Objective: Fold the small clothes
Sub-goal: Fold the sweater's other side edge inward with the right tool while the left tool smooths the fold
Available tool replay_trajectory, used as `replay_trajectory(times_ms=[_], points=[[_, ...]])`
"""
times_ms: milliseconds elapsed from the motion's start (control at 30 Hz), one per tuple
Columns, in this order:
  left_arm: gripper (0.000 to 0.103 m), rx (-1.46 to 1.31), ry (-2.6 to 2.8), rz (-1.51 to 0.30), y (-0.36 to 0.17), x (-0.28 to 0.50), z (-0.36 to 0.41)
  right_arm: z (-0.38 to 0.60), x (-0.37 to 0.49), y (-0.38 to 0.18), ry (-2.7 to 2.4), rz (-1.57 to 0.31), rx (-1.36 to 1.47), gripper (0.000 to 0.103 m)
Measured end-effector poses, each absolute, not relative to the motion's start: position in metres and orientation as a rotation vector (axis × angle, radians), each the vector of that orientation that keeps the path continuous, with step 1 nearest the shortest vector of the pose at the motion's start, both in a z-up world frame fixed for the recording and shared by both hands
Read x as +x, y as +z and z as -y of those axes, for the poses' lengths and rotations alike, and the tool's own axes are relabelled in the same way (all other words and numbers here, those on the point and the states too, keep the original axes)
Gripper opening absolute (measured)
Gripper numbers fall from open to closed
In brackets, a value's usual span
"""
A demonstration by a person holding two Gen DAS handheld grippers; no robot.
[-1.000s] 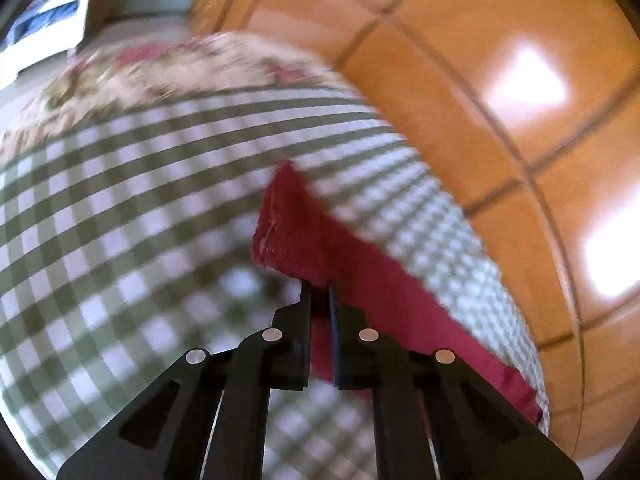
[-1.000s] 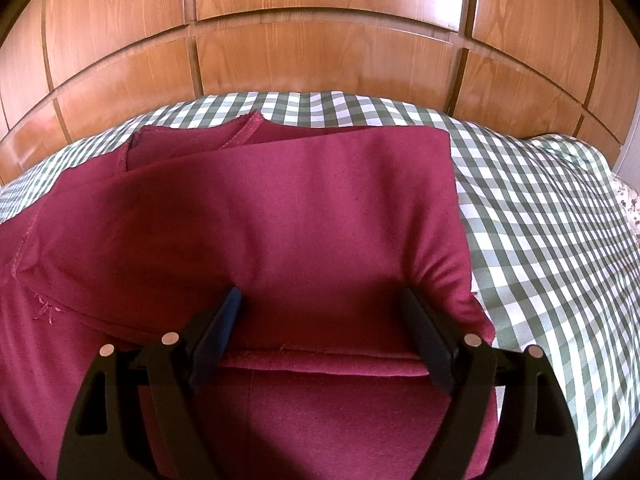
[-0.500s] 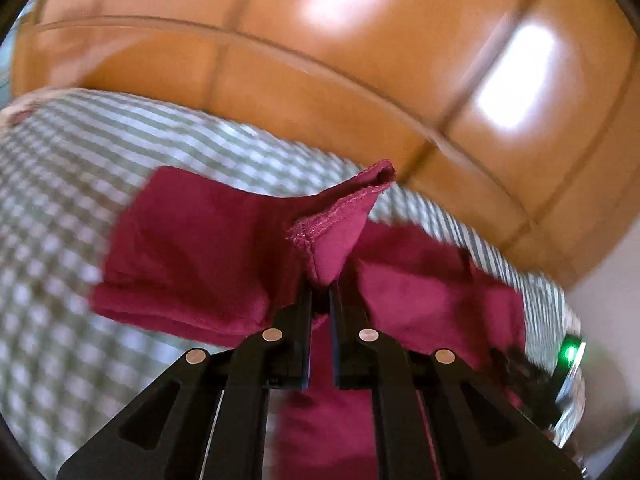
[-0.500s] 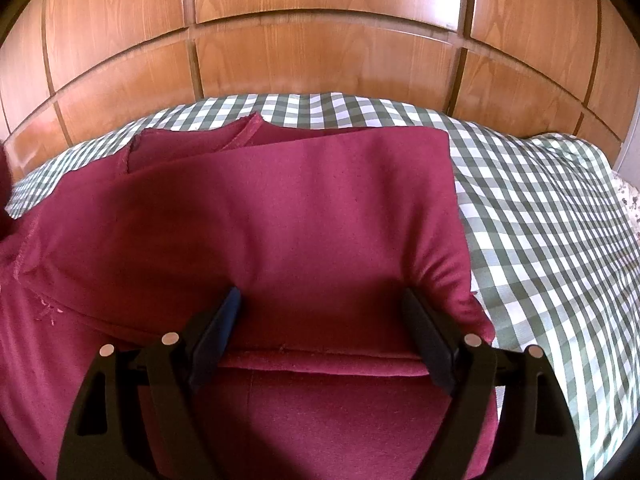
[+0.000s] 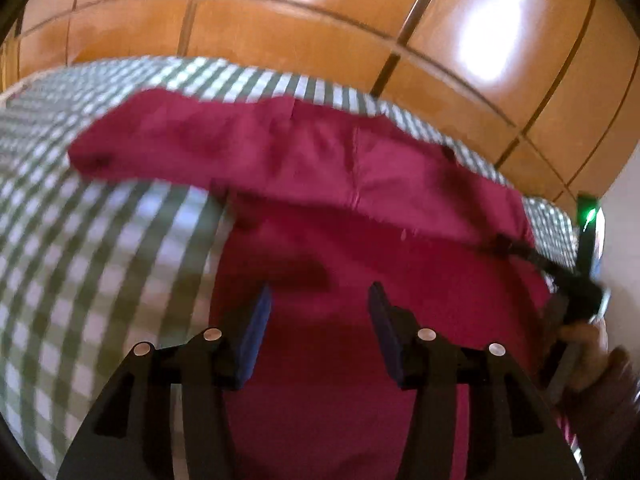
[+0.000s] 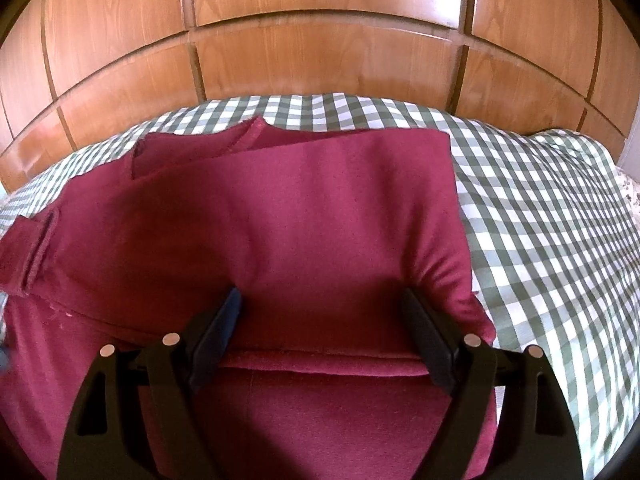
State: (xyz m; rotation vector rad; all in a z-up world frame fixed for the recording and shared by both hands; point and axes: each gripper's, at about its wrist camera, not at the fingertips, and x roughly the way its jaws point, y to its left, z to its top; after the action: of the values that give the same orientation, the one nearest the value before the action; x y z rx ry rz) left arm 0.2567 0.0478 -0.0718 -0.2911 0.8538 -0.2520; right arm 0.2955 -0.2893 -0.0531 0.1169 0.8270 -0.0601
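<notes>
With the left gripper opening, nothing between its jaws, above the maroon garment on the bed, the right gripper, closing astride a fold, should pinch squarely.

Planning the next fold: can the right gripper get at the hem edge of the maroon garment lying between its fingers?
Probably yes. The right gripper, jaws closing, straddles the maroon garment, and the hem edge lies uncovered between the fingers, nothing on top. The left gripper is off to the side.
</notes>
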Motion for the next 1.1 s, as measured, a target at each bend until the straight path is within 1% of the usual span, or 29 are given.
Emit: replay_trajectory(times_ms=[133, 200, 233, 300, 367, 400, 433, 500, 533, 567, 633, 867, 1000, 1100], points=[[0.05, -0.311, -0.26, -0.827, -0.079, 0.252, -0.052, 0.246, 0.297, -0.034, 0.289, -0.871, 0.314, 0.066], [0.05, -0.311, -0.263, -0.824, -0.08, 0.251, -0.053, 0.205, 0.303, -0.027, 0.448, -0.902, 0.325, 0.064], [0.05, -0.316, -0.266, -0.82, -0.08, 0.251, -0.054, 0.189, 0.306, -0.026, 0.49, -0.918, 0.324, 0.057], [0.05, -0.331, -0.274, -0.815, -0.08, 0.25, -0.057, 0.158, 0.318, -0.028, 0.558, -0.966, 0.339, 0.049], [0.05, -0.338, -0.276, -0.81, -0.08, 0.249, -0.058, 0.124, 0.335, -0.035, 0.585, -1.019, 0.312, 0.048], [0.05, -0.337, -0.276, -0.808, -0.08, 0.248, -0.057, 0.111, 0.343, -0.039, 0.574, -1.041, 0.295, 0.045], [0.05, -0.336, -0.276, -0.806, -0.08, 0.249, -0.057, 0.101, 0.35, -0.043, 0.578, -1.061, 0.294, 0.033], [0.05, -0.345, -0.281, -0.802, -0.081, 0.248, -0.058, 0.089, 0.355, -0.045, 0.565, -1.071, 0.264, 0.021], [0.05, -0.352, -0.284, -0.801, -0.08, 0.249, -0.059, 0.084, 0.356, -0.043, 0.546, -1.061, 0.23, 0.01], [0.05, -0.36, -0.289, -0.799, -0.081, 0.249, -0.06, 0.083, 0.356, -0.038, 0.526, -1.047, 0.211, 0.004], [0.05, -0.373, -0.296, -0.798, -0.082, 0.249, -0.062, 0.086, 0.348, -0.022, 0.511, -0.991, 0.206, 0.003], [0.052, -0.37, -0.302, -0.796, -0.082, 0.248, -0.06, 0.123, 0.312, 0.057, 0.427, -0.723, 0.124, 0.002], [0.052, -0.365, -0.3, -0.797, -0.082, 0.248, -0.059, 0.16, 0.291, 0.076, 0.296, -0.626, 0.05, 0.002], [0.052, -0.359, -0.296, -0.799, -0.082, 0.249, -0.058, 0.199, 0.284, 0.073, 0.197, -0.62, 0.031, 0.002]])
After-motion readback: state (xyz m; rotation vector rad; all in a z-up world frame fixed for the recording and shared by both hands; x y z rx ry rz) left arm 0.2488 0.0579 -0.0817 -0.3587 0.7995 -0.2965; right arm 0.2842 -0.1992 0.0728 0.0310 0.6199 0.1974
